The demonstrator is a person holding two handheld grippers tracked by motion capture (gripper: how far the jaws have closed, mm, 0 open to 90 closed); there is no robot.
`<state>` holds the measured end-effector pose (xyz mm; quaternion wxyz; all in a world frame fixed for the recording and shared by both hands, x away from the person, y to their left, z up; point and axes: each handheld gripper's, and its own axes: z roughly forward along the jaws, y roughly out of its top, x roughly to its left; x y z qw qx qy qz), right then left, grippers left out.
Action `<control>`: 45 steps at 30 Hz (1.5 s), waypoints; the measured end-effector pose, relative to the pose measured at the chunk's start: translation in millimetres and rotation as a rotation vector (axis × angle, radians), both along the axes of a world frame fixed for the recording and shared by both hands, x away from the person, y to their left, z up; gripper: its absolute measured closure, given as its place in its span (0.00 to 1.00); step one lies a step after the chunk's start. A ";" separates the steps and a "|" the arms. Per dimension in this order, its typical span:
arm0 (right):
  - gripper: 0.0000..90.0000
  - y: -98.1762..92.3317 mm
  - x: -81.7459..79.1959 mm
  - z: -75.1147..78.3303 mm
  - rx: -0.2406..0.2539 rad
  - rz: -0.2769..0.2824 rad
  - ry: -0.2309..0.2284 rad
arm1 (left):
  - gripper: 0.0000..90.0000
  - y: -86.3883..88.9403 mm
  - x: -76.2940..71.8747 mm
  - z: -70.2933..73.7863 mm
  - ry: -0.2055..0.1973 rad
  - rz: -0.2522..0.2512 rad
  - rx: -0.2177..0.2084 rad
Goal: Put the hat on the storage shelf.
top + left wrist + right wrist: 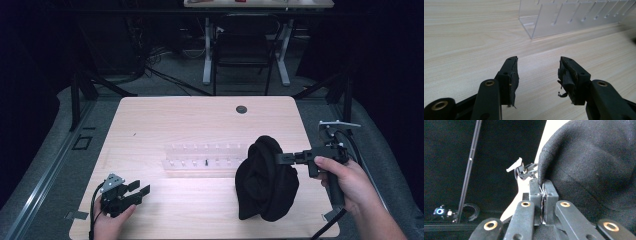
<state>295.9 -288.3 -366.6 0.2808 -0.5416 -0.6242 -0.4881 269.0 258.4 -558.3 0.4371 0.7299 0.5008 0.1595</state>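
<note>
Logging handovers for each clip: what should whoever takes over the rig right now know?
Right tool: shut on an edge of the black cloth, which hangs bunched from it, lower end on the table.
Left tool: open, holding nothing, low at the near left of the table.
Clear rack: mid-table, beside the cloth.
Done: cloth gripped and partly raised.
Left: probably a second grip with the left tool; where the cloth goes is unclear.

Dark room — grey floor (pixel 60 150), a black chair (pixel 243 50) and white-legged desk (pixel 257 4) behind.
</note>
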 end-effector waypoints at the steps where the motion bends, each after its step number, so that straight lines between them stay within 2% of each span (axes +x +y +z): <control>1: 0.98 -1.3 0.2 1.2 0.007 0.000 -0.003 | 0.55 0.0 0.0 0.0 0.000 0.000 0.001; 7: 0.98 -5.3 0.8 5.6 0.063 -0.017 -0.021 | 0.55 -0.6 0.0 0.0 0.000 -0.006 0.005; 13: 0.98 -3.3 2.0 11.7 0.077 -0.024 -0.029 | 0.55 -0.3 0.3 -0.2 0.000 -0.006 0.005; 16: 0.98 -3.1 2.9 14.2 0.071 -0.013 -0.040 | 0.55 -0.4 0.3 -0.2 0.002 -0.006 0.004; 34: 0.98 -2.4 10.3 34.9 0.093 -0.046 -0.066 | 0.55 -0.8 0.6 -0.8 0.007 -0.006 0.001; 41: 0.98 4.3 17.0 43.2 0.108 -0.050 -0.092 | 0.53 1.0 1.0 -0.7 0.006 -0.004 -0.008; 42: 0.98 6.2 17.8 44.0 0.112 -0.064 -0.089 | 0.52 1.1 1.1 -0.8 0.007 -0.005 -0.008; 45: 0.98 9.2 22.6 45.7 0.100 -0.056 -0.096 | 0.52 1.4 1.4 -0.6 0.012 -0.011 -0.006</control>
